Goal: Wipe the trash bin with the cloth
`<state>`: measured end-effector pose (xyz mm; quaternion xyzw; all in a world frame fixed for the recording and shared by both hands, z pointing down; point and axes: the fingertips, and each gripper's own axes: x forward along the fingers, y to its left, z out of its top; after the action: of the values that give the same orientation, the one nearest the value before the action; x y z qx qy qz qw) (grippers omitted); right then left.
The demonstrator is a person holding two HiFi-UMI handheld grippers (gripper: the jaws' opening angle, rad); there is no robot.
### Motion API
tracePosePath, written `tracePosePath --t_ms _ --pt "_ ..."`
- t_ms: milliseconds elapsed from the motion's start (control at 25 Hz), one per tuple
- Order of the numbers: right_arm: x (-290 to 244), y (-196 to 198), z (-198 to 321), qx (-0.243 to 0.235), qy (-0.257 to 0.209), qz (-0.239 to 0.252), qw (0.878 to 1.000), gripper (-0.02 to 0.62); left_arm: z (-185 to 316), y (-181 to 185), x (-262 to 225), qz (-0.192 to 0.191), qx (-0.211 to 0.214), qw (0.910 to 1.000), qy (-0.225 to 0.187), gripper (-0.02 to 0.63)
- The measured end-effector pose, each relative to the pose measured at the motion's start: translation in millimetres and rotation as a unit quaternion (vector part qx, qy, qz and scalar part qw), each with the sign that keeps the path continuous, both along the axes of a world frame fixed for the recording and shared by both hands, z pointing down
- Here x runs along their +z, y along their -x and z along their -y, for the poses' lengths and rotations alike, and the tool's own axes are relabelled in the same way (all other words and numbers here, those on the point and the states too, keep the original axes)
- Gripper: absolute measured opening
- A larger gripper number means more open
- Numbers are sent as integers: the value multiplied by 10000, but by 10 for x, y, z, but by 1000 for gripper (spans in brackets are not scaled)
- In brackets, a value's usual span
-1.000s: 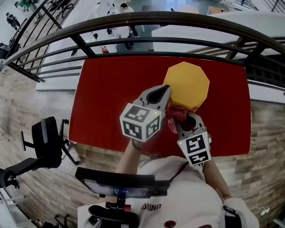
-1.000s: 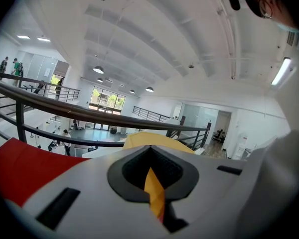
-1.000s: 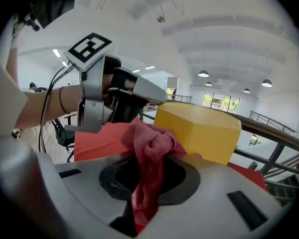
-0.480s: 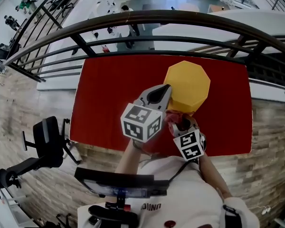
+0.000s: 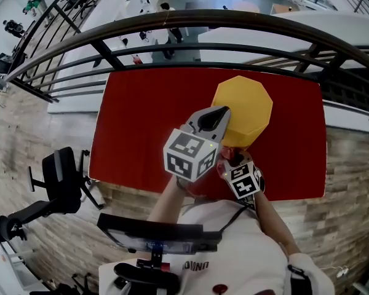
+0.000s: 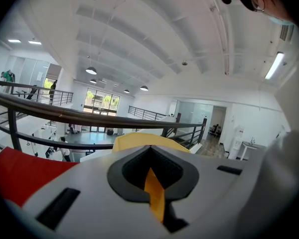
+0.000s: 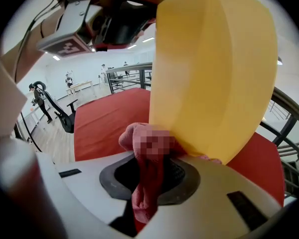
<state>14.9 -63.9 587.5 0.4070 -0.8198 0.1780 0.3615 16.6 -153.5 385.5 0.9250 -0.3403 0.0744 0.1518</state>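
- In the head view: find a yellow, many-sided plastic trash bin [image 5: 243, 106] over the far middle of the red table [image 5: 135, 121]. Wide flat face turned up, body tapering down toward the person, long axis near upright with a slight lean.
- Same view: see the left tongs [image 5: 218, 114] at the bin's near-left edge and the right tongs [image 5: 234, 160] just below its near side, closer to the narrow end. Note a pinkish-red cloth [image 5: 222, 166] bunched at the right tips.
- In the left gripper view: read the left tongs [image 6: 152, 183] as closed on a thin yellow edge, judged to be the bin's wall, with more yellow just beyond.
- In the right gripper view: read the right tongs [image 7: 150, 183] as clamped on the cloth [image 7: 142, 203], the wad pressed against the bin [image 7: 214, 73], which rises straight ahead and above.
- Cannot tell whether the narrow end touches the table.
- Judged: wiping under way. Next stroke probably runs up the wall along the long axis, away from the right tongs, with the left tongs steadying.
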Motion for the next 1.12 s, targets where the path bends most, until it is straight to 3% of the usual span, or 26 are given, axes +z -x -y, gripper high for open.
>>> tracePosePath --t_ms 200,600,760,920,1120 --pt "172 -326 42 290 173 -183 9993 64 -8 -137 17 214 45 9996 -157 -5" --pt "167 -1083 353 1173 5 -438 9921 64 -49 -530 -28 -105 547 9984 63 -4" --pt "-62 -1298 381 1480 -193 -364 9881 64 5 -417 -81 -250 322 9991 84 -4" --pt "-879 -1237 288 1507 -929 203 9840 64 217 -170 -222 -76 -124 9994 -308 -5" --pt "-1871 -807 316 1177 -2229 645 9656 64 372 -186 -109 497 71 9980 -372 -5"
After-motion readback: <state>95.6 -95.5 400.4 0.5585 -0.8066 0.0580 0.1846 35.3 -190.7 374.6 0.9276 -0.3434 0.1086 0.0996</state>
